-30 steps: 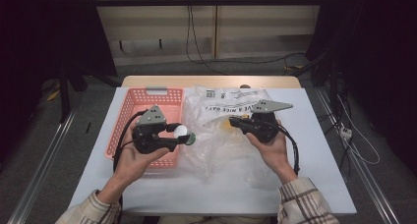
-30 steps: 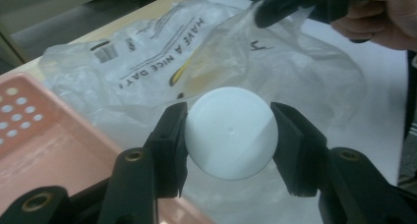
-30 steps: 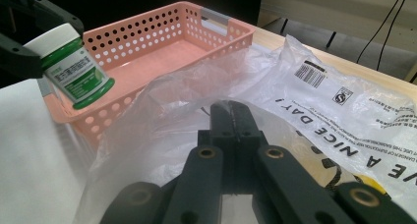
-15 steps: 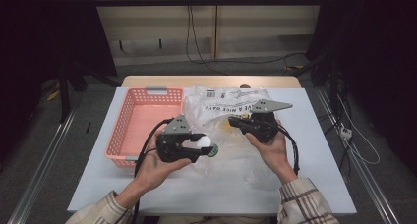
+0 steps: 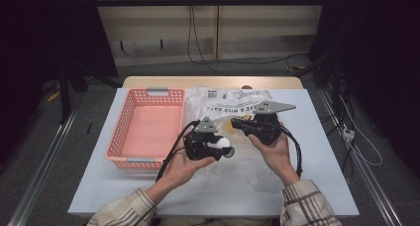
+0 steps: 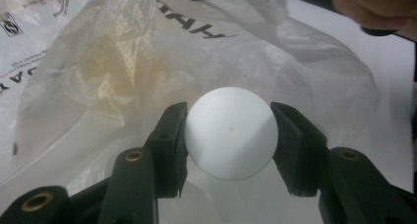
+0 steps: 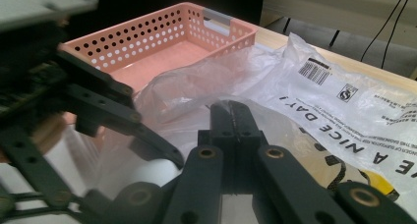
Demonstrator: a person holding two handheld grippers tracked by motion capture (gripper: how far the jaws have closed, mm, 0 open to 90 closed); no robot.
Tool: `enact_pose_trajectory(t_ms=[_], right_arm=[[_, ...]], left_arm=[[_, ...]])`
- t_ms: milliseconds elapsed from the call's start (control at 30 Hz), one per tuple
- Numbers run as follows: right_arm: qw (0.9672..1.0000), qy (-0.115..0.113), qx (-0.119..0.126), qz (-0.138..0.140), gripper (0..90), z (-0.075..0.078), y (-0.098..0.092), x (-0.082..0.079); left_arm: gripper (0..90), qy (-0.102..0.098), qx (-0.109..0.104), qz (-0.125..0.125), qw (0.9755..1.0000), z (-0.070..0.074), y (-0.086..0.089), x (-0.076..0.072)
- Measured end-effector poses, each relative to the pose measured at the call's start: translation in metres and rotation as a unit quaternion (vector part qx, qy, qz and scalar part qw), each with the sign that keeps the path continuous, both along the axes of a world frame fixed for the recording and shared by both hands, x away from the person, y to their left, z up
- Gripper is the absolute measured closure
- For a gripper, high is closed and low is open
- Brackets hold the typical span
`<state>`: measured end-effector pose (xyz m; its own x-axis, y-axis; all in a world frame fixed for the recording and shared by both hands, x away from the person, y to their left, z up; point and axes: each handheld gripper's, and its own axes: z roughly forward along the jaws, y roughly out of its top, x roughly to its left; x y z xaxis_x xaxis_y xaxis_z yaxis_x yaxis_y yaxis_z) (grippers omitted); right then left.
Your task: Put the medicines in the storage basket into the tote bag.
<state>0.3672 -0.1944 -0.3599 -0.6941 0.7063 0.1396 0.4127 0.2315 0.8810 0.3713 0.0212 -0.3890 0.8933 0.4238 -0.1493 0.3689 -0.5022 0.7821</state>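
Fingers of the left gripper (image 6: 228,135) clamp a white ball (image 6: 231,132) just left of the plastic bag (image 5: 237,107) mouth, whose near edge the right gripper (image 7: 230,121) pinches shut, holding it up.

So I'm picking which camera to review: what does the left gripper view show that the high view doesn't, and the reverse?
Left gripper view: the black pads pressing both sides of the white ball, close up. High view: the pink basket, the white table and the right hand-held gripper shut on the bag's plastic. Both: ball, clear printed plastic bag, left hand-held gripper.
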Motion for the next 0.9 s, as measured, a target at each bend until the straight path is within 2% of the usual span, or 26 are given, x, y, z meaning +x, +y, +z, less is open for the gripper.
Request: enact_pose_trajectory(t_ms=[100,200,233,300,400,433,500,667,700,733,867,900], right_arm=[[1.0000,0.003,-0.002,0.002,90.0,-0.002,0.001,0.000],[1.0000,0.006,-0.003,0.003,90.0,-0.004,0.001,-0.001],[1.0000,0.008,-0.003,0.003,90.0,-0.004,0.001,-0.001],[0.9999,0.010,-0.002,0.003,90.0,-0.006,0.000,-0.002],[0.9997,0.023,-0.008,0.003,90.0,-0.014,-0.001,-0.003],[0.9997,0.023,-0.008,0.003,90.0,-0.014,-0.001,-0.003],[0.9996,0.026,-0.014,0.003,90.0,-0.017,-0.002,-0.005],[0.9995,0.028,-0.017,0.004,90.0,-0.018,-0.003,-0.006],[0.9994,0.030,-0.019,0.004,90.0,-0.019,-0.002,-0.006],[0.9994,0.030,-0.019,0.004,90.0,-0.019,-0.002,-0.006],[0.9994,0.031,-0.017,0.006,90.0,-0.020,-0.002,-0.007],[0.9994,0.031,-0.017,0.006,90.0,-0.020,-0.003,-0.007]], left_arm=[[51.0,0.000,0.008,0.005,1.0000,-0.008,-0.006,0.003],[51.0,0.004,0.012,0.021,0.9997,-0.015,-0.008,0.008],[50.9,0.015,0.013,0.031,0.9993,-0.022,-0.011,0.010],[51.0,0.017,0.016,0.034,0.9992,-0.025,-0.012,0.011],[50.9,0.015,0.022,0.037,0.9990,-0.030,-0.017,0.013],[50.9,0.010,0.024,0.046,0.9986,-0.030,-0.018,0.014],[50.9,0.006,0.028,0.045,0.9985,-0.032,-0.018,0.017],[50.9,0.006,0.045,0.057,0.9973,-0.042,-0.022,0.020],[50.9,-0.002,0.051,0.066,0.9965,-0.044,-0.023,0.019],[50.9,0.001,0.044,0.058,0.9973,-0.045,-0.023,0.020],[50.5,0.000,0.046,0.062,0.9970,-0.045,-0.025,0.020],[50.2,0.005,0.047,0.060,0.9971,-0.046,-0.026,0.020]])
